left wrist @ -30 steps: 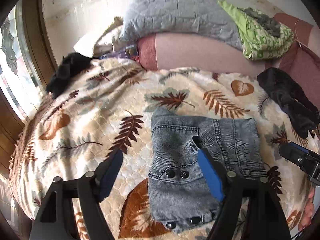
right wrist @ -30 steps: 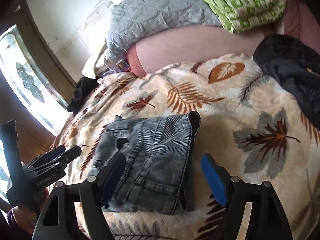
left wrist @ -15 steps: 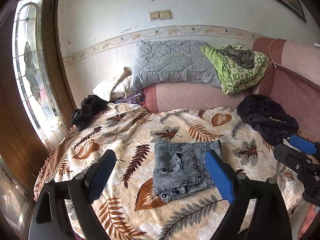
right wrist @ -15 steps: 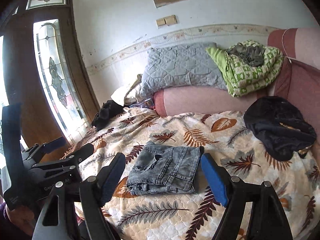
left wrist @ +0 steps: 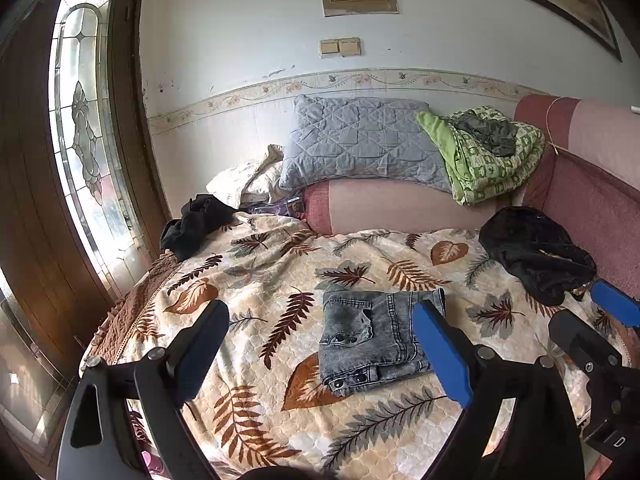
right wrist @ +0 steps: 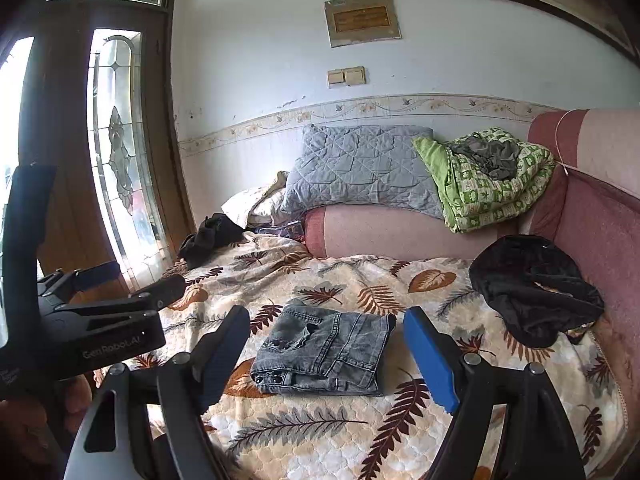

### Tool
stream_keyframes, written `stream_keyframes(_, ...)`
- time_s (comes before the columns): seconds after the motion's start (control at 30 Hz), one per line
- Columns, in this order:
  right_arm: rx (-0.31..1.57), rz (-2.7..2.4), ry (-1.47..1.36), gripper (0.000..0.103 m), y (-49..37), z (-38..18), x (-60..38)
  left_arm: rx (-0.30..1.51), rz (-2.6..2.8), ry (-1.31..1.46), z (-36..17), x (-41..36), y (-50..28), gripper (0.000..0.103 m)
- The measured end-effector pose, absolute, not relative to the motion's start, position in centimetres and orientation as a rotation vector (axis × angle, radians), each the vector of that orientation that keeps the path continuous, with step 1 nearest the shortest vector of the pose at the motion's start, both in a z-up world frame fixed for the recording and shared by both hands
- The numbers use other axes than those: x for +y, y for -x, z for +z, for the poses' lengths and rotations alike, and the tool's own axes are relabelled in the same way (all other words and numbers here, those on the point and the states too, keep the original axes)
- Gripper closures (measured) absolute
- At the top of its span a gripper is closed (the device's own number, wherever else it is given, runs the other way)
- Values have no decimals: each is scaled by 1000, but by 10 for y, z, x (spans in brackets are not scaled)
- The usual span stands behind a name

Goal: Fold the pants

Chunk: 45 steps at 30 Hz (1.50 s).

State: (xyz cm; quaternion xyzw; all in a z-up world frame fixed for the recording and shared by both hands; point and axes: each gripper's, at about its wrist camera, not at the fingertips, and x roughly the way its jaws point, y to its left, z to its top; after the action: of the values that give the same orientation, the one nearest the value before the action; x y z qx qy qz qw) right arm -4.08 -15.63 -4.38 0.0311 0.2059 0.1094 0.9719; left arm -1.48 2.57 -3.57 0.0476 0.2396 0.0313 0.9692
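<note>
Honestly the grey pants [left wrist: 376, 340] look fully folded on the leaf-print bedspread [left wrist: 256, 280], left gripper [left wrist: 320, 344] and right gripper [right wrist: 326, 354] both spread empty, so nothing's left except maybe a tidy.

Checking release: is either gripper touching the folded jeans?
Apart. In the right wrist view the right gripper is open above the folded jeans, and the left gripper is off to the side.

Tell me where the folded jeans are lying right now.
The folded jeans lie near the middle of the leaf-print blanket, ahead of both open claws in either view, with the black garment off to their right by the sofa arm.
</note>
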Motion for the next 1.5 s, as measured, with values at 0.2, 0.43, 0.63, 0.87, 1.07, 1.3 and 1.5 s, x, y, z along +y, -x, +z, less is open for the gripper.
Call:
stream_keyframes(0.2,434,233,-43,21,38,-51,-144,479,78,-107,-39,32,16,10)
stream_keyframes(0.43,448,252,-25,21,34,-55,-132,490,82,-102,-43,40,14,10)
stream_keyframes(0.63,457,254,-25,21,31,-57,-128,486,91,-86,-44,47,13,10)
stream_keyframes(0.87,459,264,-17,21,30,-58,-125,493,82,-86,-44,48,14,10)
stream_keyframes(1.07,453,262,-17,21,30,-58,-126,486,85,-83,-43,48,15,10)
stream_keyframes(1.3,453,261,-20,21,29,-58,-127,486,93,-79,-44,48,15,10)
stream_keyframes(1.5,462,259,-24,21,27,-60,-128,496,87,-80,-46,48,14,10)
